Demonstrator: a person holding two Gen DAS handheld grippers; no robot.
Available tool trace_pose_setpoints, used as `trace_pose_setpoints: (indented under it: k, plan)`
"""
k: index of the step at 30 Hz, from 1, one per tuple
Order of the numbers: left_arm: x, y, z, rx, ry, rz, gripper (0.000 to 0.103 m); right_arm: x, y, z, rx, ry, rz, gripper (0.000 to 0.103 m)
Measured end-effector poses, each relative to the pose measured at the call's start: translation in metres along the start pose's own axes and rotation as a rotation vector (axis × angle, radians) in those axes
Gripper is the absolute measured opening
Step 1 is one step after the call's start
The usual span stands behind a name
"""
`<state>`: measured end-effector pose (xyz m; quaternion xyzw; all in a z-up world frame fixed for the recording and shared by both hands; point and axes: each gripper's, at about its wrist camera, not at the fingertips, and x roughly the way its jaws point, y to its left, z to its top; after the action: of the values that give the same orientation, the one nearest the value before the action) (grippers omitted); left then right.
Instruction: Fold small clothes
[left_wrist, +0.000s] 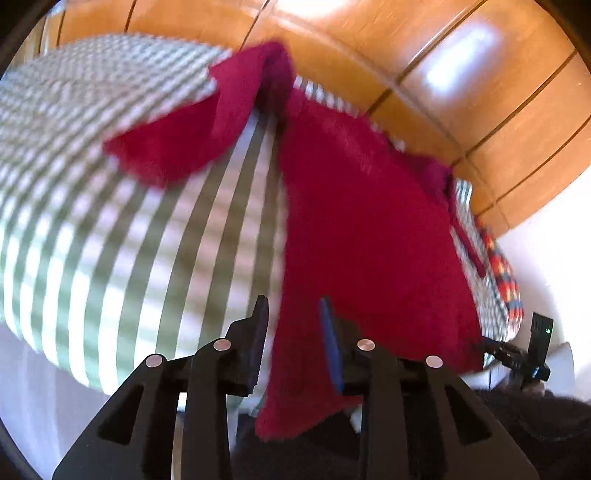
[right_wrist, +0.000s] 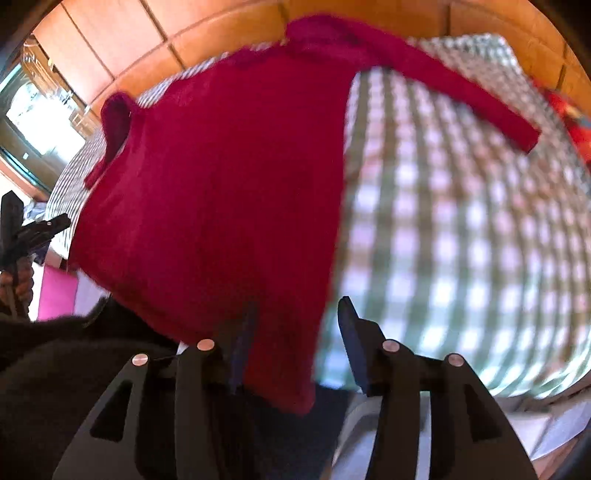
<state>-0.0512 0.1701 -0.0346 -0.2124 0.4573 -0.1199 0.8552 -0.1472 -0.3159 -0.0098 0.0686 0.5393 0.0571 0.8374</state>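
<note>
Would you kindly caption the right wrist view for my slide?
Open right hand-held gripper straddles the hem of a red knitted sweater on green-checked bedding.

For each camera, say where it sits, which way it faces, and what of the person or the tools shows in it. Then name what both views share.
Left wrist view: sits on the left gripper, looking down along its jaws at a red sweater on a checked bedcover; the right gripper shows at the right edge.
Right wrist view: sits on the right gripper, looking down at the same sweater; the left gripper and a hand show at the left edge.
Shared: sweater, bedcover, wooden wardrobe.
</note>
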Motion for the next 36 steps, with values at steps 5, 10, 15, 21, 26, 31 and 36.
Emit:
trace_pose_setpoints:
  k: [5, 10, 15, 21, 26, 31, 36]
  plan:
    - [0.035, -0.05, 0.021, 0.099, -0.02, -0.022, 0.041, -0.02, -0.059, 0.027, 0.122, -0.125, -0.251, 0.066]
    - [0.087, -0.1, 0.026, 0.199, 0.035, -0.068, 0.051, -0.019, -0.132, 0.06, 0.201, -0.197, -0.468, 0.065]
    - [0.125, -0.137, 0.019, 0.271, 0.094, -0.088, 0.051, 0.009, -0.142, 0.099, 0.042, -0.178, -0.59, 0.055]
    - [0.146, -0.154, 0.018, 0.297, 0.131, -0.071, 0.051, 0.058, -0.168, 0.127, -0.004, -0.053, -0.585, 0.022]
    - [0.153, -0.154, 0.021, 0.279, 0.136, -0.065, 0.051, 0.001, -0.171, 0.14, 0.067, -0.15, -0.481, 0.006]
    - [0.16, -0.152, 0.024, 0.283, 0.145, -0.061, 0.051, -0.094, -0.185, 0.149, 0.226, -0.363, -0.402, 0.006]
    - [0.169, -0.153, 0.027, 0.279, 0.156, -0.063, 0.051, -0.125, -0.249, 0.16, 0.478, -0.415, -0.419, 0.006]
